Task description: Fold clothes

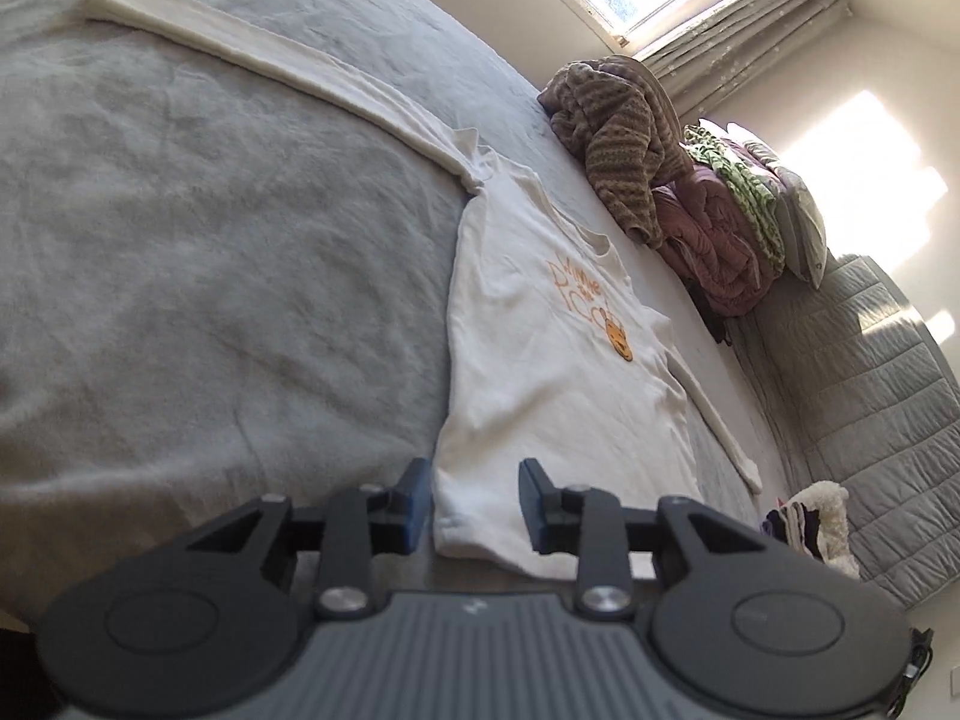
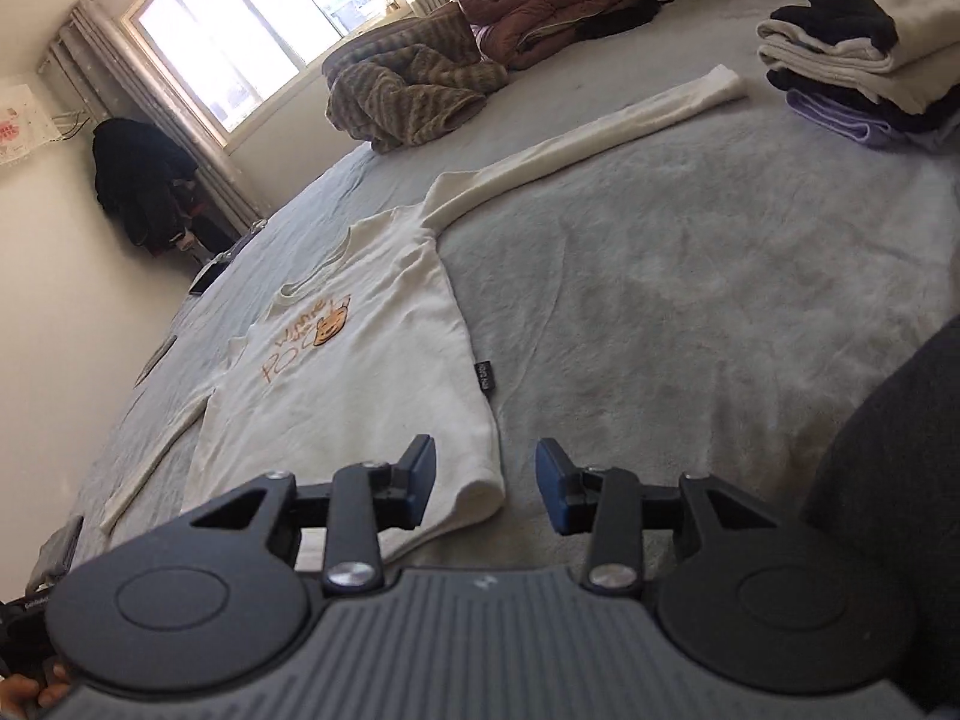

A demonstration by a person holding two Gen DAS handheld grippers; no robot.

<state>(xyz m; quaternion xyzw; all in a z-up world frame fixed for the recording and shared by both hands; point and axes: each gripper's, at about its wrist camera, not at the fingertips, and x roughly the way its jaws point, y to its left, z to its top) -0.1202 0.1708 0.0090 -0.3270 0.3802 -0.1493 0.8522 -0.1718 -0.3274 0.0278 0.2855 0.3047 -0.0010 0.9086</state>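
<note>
A cream long-sleeved top [image 1: 540, 372] is lying face up and flat on the grey bed [image 1: 210, 300], its orange print showing and both sleeves stretching out straight to either side. The left gripper [image 1: 475, 504] is hovering at the hem's left corner with its fingers [image 1: 417, 501] spread wide and holding nothing, the corner of the hem sitting in the gap between them. The right gripper [image 2: 486, 486] is hanging at the opposite hem corner, its fingers [image 2: 555, 489] likewise standing wide apart and empty, with the corner lying between them. Broad bare blanket is lying open beside the top on both sides (the plainest room for moving), while the far edge of the bed is being crowded by a brown striped blanket [image 1: 618, 138] and a heap of maroon and green bedding [image 1: 720, 240]. Only the right wrist view is showing a stack of folded clothes [image 2: 852, 72] sitting just beyond the right sleeve's cuff [image 2: 720, 84], a small black label [image 2: 487, 378] on the top's side seam, and dark garments [image 2: 144, 186] hanging in the corner by the window [image 2: 264, 30]. Only the left wrist view is showing the quilted grey headboard [image 1: 870, 420] and the left sleeve's cuff [image 1: 114, 0] reaching toward the bed's far corner.
</note>
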